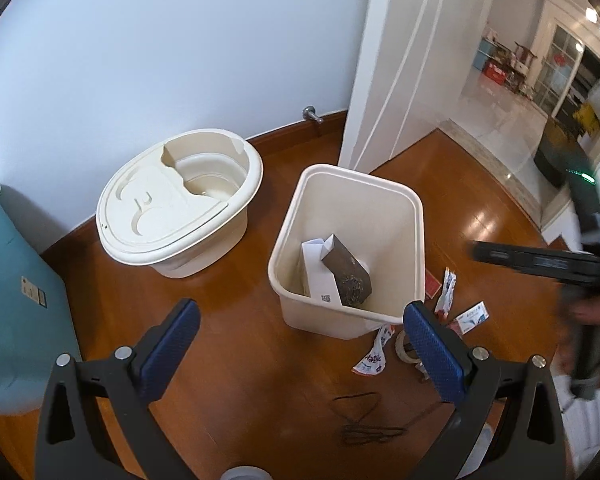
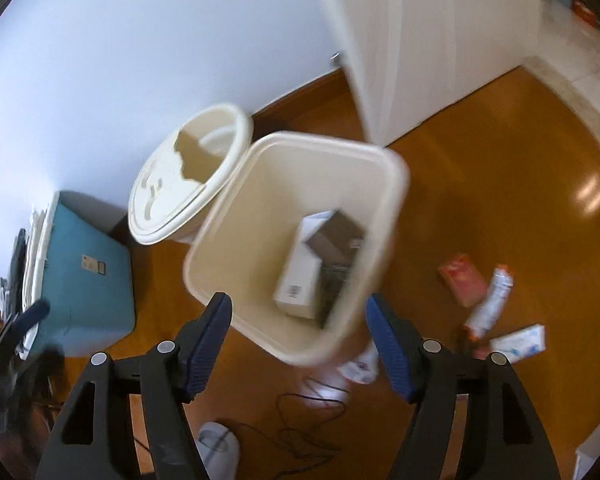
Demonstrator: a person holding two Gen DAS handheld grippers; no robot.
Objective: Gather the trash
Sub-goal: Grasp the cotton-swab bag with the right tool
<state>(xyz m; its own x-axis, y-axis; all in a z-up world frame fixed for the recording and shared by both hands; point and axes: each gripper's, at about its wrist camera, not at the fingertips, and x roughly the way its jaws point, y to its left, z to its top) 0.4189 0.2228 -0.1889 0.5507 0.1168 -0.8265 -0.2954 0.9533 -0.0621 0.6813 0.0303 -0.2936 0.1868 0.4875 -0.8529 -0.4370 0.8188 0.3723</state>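
A cream square trash bin (image 1: 364,176) stands on the wooden floor. It holds a white box (image 1: 316,268) and a dark brown box (image 1: 346,272). My left gripper (image 1: 302,312) hangs open and wide in front of the bin's near wall, with nothing in it. To the bin's right lie a red-white wrapper (image 1: 446,288), a blue-white packet (image 1: 472,316) and another wrapper (image 1: 374,354). In the blurred right wrist view, my right gripper (image 2: 298,301) is open above the bin's (image 2: 328,140) near rim, empty. The white box (image 2: 300,276) lies below it. A red packet (image 2: 462,280) and a tube-like wrapper (image 2: 492,300) lie right of the bin.
A cream lidded tub (image 1: 172,200) stands left of the bin by the blue wall. A teal storage box (image 1: 16,300) is at far left. A white door (image 1: 400,60) stands behind the bin. Thin dark wire (image 1: 360,416) and a tape roll (image 1: 404,346) lie on the floor nearby.
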